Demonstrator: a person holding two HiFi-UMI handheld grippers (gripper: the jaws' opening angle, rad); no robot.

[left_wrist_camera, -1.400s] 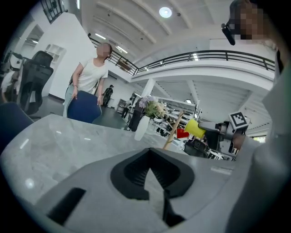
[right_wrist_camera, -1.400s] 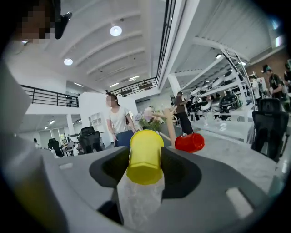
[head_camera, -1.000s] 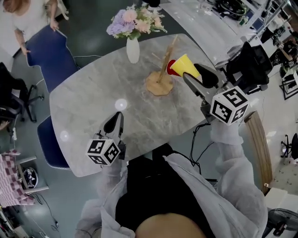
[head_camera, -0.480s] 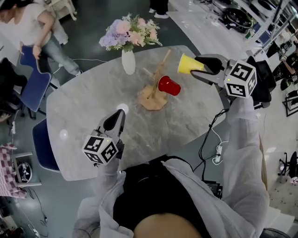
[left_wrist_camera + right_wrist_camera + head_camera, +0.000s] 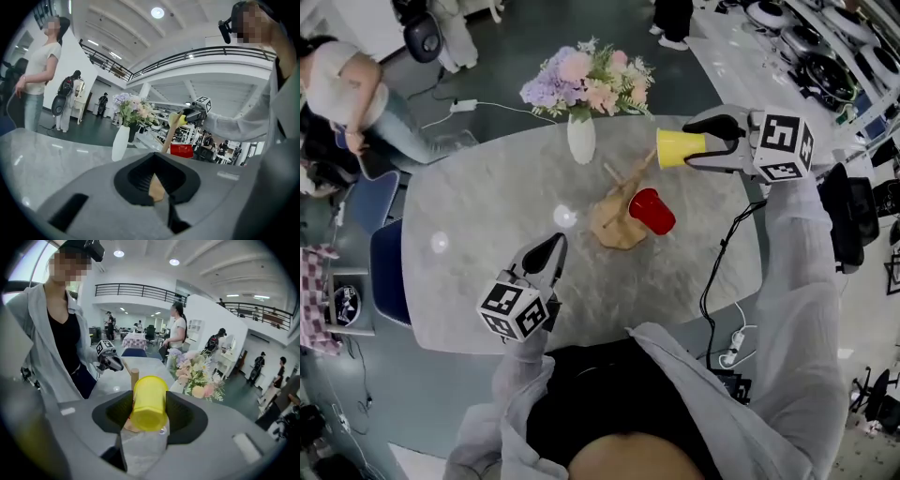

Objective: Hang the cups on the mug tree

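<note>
Beside mug tree [image 5: 617, 227] top | right claw [image 5: 703, 148] clamping yellow cup [image 5: 675, 147], arm outstretched | left claw [image 5: 553, 249] closed, empty

Yellow cup [image 5: 677, 148], upper right; red cup [image 5: 653, 210], centre; mug tree [image 5: 611, 230], pale tan wood; table [image 5: 487, 234], grey marbled; vase [image 5: 581, 142], white; flowers [image 5: 586, 80], pink and lilac.

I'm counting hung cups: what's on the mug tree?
One red cup hangs on the mug tree; the peg inside it is covered. Right claw holds the yellow cup.

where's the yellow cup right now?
Head view, upper right: yellow cup clamped in the right gripper, held beside the mug tree's top, red cup nearby.
</note>
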